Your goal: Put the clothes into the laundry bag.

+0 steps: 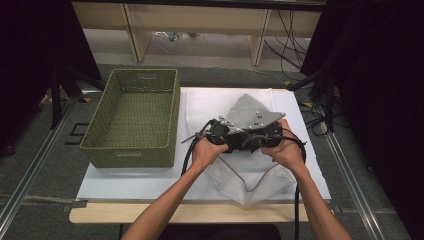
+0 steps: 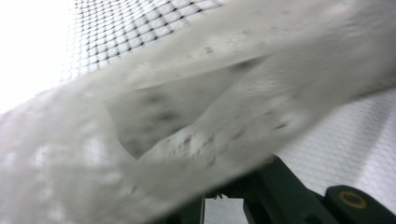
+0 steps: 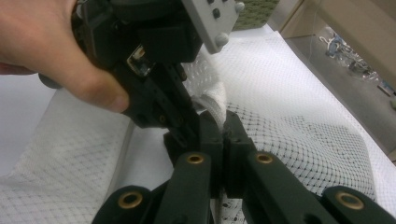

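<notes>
The right gripper (image 3: 223, 140) has its jaws clamped together on a bunched fold of white mesh laundry bag (image 3: 299, 135). Just beside it, the left gripper (image 3: 187, 116) pinches the same soft netted fabric, jaws closed.

Both forearms enter from bottom edge, converging toward centre. Left hand (image 1: 205, 152) grips left tongs (image 1: 220, 131); right hand (image 1: 286, 150) grips right tongs (image 1: 260, 135). Two tongs meet nose to nose, bodies almost touching. Right tongs' jaws pressed together, pinching white mesh fabric (image 3: 299, 135). Left tongs' jaws closed on same fabric, fold blurred across its camera.
</notes>
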A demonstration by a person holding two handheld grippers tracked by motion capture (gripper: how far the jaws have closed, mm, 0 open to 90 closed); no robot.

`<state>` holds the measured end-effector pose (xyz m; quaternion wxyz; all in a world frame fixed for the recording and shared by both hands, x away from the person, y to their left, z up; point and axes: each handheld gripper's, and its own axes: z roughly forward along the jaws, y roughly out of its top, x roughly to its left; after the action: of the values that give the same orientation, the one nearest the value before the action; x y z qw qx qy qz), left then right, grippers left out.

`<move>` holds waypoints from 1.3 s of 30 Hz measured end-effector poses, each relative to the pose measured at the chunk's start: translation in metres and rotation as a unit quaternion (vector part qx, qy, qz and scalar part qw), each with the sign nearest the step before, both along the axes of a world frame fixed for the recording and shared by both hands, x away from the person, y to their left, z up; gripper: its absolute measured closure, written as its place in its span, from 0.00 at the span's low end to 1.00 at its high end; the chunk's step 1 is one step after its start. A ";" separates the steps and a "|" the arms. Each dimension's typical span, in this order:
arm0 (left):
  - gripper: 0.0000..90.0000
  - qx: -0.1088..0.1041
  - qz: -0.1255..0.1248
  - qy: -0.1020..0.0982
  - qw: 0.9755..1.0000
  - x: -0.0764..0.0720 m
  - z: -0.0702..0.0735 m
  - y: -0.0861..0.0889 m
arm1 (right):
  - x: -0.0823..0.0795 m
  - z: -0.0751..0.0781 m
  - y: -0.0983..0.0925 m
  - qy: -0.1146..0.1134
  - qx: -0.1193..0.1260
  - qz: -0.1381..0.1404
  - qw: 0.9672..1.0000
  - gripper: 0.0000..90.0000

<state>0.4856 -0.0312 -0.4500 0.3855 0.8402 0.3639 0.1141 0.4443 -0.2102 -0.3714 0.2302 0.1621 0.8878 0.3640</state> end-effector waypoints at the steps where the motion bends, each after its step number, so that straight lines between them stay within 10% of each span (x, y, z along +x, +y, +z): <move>1: 0.96 0.006 0.002 0.001 1.000 0.000 0.000 0.000 | 0.000 0.000 0.000 0.002 0.000 -0.001 1.000 1.00; 7: 0.70 0.031 -0.033 0.006 0.999 -0.014 0.005 0.009 | -0.001 0.000 -0.001 0.005 0.001 -0.007 1.000 1.00; 17: 0.47 0.009 -0.045 0.005 0.999 -0.059 0.015 0.049 | -0.003 -0.002 0.001 0.004 -0.005 -0.003 1.000 1.00; 39: 0.41 0.048 -0.058 0.030 0.997 -0.086 -0.001 0.086 | -0.019 -0.014 0.010 0.010 -0.036 0.027 0.999 1.00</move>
<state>0.4000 0.0552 -0.4512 0.3394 0.8806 0.3199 0.0836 0.4248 -0.2005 -0.3857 0.2175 0.1336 0.9066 0.3362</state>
